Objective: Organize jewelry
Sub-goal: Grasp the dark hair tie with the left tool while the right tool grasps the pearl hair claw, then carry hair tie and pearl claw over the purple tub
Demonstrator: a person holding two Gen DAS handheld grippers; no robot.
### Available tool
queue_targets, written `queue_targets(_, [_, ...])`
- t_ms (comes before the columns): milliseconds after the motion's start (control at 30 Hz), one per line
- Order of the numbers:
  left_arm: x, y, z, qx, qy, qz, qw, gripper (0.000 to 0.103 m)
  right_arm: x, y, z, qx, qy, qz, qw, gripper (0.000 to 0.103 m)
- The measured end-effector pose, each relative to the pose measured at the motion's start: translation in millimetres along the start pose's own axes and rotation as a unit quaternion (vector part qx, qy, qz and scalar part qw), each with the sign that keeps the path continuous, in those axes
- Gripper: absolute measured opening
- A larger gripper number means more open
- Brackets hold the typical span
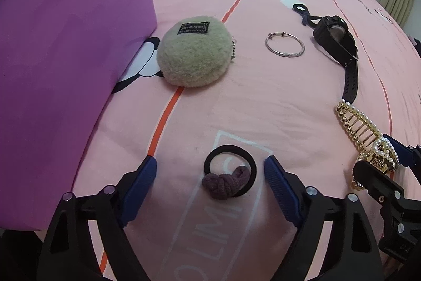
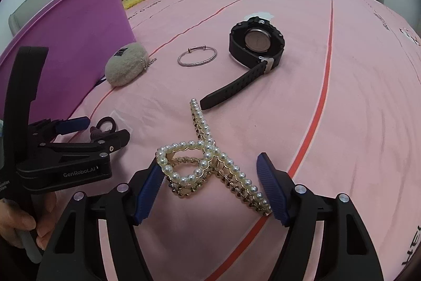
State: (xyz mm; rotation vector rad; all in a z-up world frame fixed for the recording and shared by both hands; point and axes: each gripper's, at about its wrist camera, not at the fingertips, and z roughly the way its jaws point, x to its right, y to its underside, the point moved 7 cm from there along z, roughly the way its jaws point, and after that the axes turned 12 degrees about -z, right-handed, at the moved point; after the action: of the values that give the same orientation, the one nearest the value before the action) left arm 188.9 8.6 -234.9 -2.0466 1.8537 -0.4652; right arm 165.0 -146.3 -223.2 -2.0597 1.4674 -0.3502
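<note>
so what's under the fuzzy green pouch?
The fuzzy green pouch lies on the pink bedsheet, across its orange stripe and the edge of a panda print. Anything beneath it is hidden.

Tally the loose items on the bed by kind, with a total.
Hair tie: 1
Pearl hair claw: 1
Bangle: 1
Watch: 1
Fuzzy pouch: 1
Dark blue cord: 1
Total: 6
</note>
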Motion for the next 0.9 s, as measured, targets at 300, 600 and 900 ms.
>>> queue_targets(300, [19, 3, -12, 0.004, 0.021, 0.028, 0.9994, 0.026, 2, 4, -8, 0.002, -0.002, 0.041, 0.999, 0.067])
queue_targets(600, [13, 6, -21, -0.002, 0.032, 0.020, 0.9993, 0.020, 1, 10, -22, 0.002, -0.003, 0.064, 0.998, 0.058])
queue_targets(900, [12, 3, -60, 0.030, 0.046, 0.029, 0.9981, 0.020, 8, 12, -52, 0.017, 0.007, 0.088, 0.996, 0.038])
